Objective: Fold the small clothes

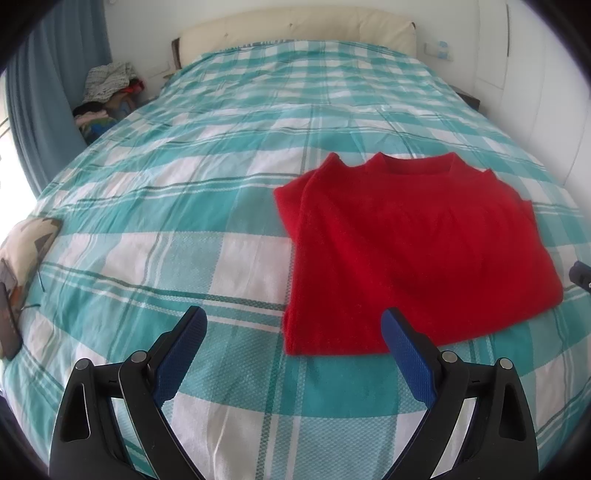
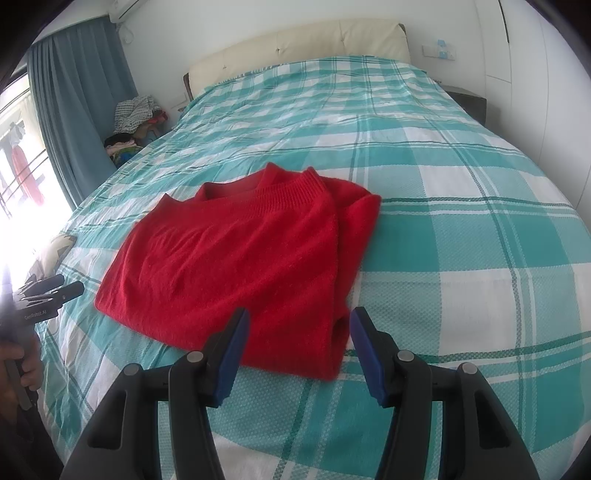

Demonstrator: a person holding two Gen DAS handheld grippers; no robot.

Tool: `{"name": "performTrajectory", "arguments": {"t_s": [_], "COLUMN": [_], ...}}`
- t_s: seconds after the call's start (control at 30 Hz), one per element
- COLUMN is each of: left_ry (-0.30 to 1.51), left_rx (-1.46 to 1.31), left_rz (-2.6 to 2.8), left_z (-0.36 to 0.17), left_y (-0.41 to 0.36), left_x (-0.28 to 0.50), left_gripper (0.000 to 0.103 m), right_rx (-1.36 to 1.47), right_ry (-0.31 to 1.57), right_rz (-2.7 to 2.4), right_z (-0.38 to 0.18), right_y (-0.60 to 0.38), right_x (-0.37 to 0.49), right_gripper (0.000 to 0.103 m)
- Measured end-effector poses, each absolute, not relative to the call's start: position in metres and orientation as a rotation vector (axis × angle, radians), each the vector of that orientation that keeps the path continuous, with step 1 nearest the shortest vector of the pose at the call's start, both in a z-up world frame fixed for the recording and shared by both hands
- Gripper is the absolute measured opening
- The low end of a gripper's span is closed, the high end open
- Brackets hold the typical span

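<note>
A red knit sweater [image 1: 417,243] lies flat on the teal and white checked bed cover [image 1: 184,206], its sleeves folded in and its collar toward the headboard. My left gripper [image 1: 295,328] is open and empty just short of the sweater's near left corner. In the right wrist view the sweater [image 2: 236,258] lies ahead, and my right gripper [image 2: 299,336] is open and empty, with its jaws on either side of the near right corner. The left gripper also shows in the right wrist view [image 2: 55,291], held in a hand left of the sweater.
A cream headboard [image 1: 295,33] closes the far end of the bed. A pile of clothes [image 1: 107,92] sits beside the bed at the far left, next to a blue curtain [image 1: 40,92]. A patterned cushion [image 1: 26,243] lies at the bed's left edge. White wardrobe doors [image 2: 546,74] stand on the right.
</note>
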State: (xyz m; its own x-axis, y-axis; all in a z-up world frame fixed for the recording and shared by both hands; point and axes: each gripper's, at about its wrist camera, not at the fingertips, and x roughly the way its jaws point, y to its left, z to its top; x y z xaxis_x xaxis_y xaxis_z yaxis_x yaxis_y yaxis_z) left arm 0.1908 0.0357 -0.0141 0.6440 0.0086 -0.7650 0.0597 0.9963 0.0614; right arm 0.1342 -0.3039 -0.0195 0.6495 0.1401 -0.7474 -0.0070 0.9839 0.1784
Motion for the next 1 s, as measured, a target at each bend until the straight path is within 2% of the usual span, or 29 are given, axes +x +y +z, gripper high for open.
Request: {"name": "performTrajectory", "arguments": {"t_s": [0.37,0.47,0.87,0.93,0.97,1.0], "left_ry": [0.857,0.859,0.86,0.858,0.855,0.85], "left_rx": [0.029,0.008,-0.034,-0.057,-0.065,-0.069], "left_rz": [-0.009,0.001,0.015,0.016,0.021,0.031], "left_z": [-0.004,-0.004,-0.001,0.001,0.003,0.004], "left_y": [0.056,0.062,0.08,0.087,0.091,0.095], "left_x": [0.193,0.194,0.195,0.195,0.195,0.195], "left_gripper": [0.096,0.096,0.096,0.096,0.096,0.096], "right_rx": [0.199,0.238,0.58,0.572,0.559,0.541], "right_ry": [0.809,0.791,0.948,0.969,1.006,1.03], "right_rz": [0.055,0.031,0.224,0.243,0.24,0.208], "right_z": [-0.011,-0.01,-0.084,-0.087,-0.089,-0.087], "right_y": [-0.322,-0.341,-0.373,-0.366,-0.362,-0.358], "right_x": [0.138,0.147,0.224,0.228,0.233,0.235], "right_gripper": [0.056,0.06,0.063,0.054,0.02,0.009]}}
